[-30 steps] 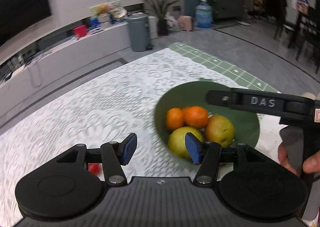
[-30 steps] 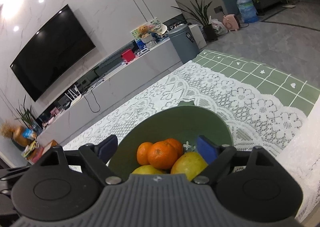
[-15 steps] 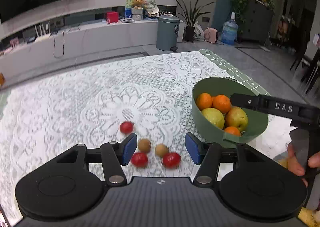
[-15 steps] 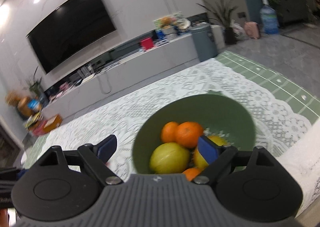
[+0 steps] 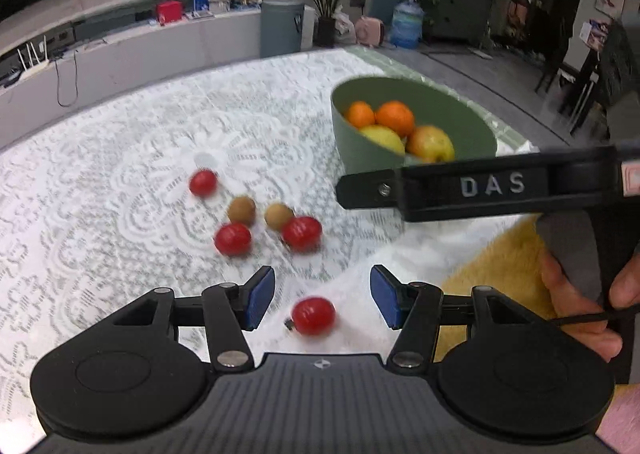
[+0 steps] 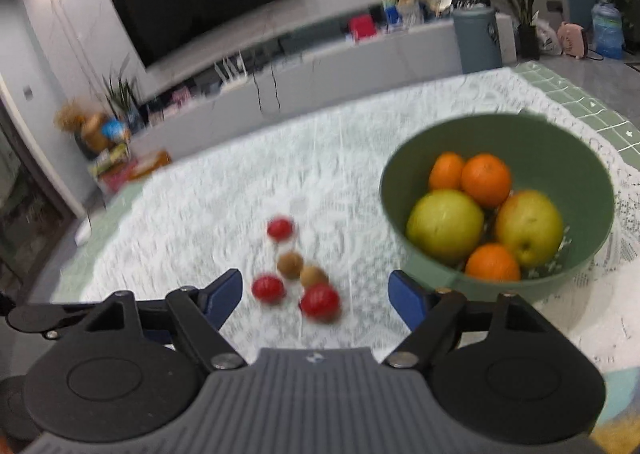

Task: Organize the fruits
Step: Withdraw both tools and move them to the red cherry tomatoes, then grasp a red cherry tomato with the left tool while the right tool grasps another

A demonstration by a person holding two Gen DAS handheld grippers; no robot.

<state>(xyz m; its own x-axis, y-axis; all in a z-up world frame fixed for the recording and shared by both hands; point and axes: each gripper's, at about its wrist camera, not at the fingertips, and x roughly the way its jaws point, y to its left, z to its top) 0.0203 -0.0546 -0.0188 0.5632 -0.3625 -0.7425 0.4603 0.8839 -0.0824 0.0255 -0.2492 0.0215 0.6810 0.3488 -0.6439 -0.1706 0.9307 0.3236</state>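
Both tongs, left (image 5: 322, 302) and right (image 6: 316, 296), gape empty over the white lace-covered worktop (image 5: 120, 173); the right's jaws have just been closing. Small glossy red round fruits (image 5: 233, 238) lie beside the smooth green bowl (image 6: 592, 181).

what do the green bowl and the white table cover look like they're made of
Green bowl: probably matte plastic or glazed ceramic; its even sage colour, smooth thin wall and lack of sharp glare leave either open. White table cover: lace-patterned fabric, or vinyl lace; it shows openwork flower medallions and a scalloped edge, and a green checked cloth shows beyond that edge. Motion blur hides the weave.
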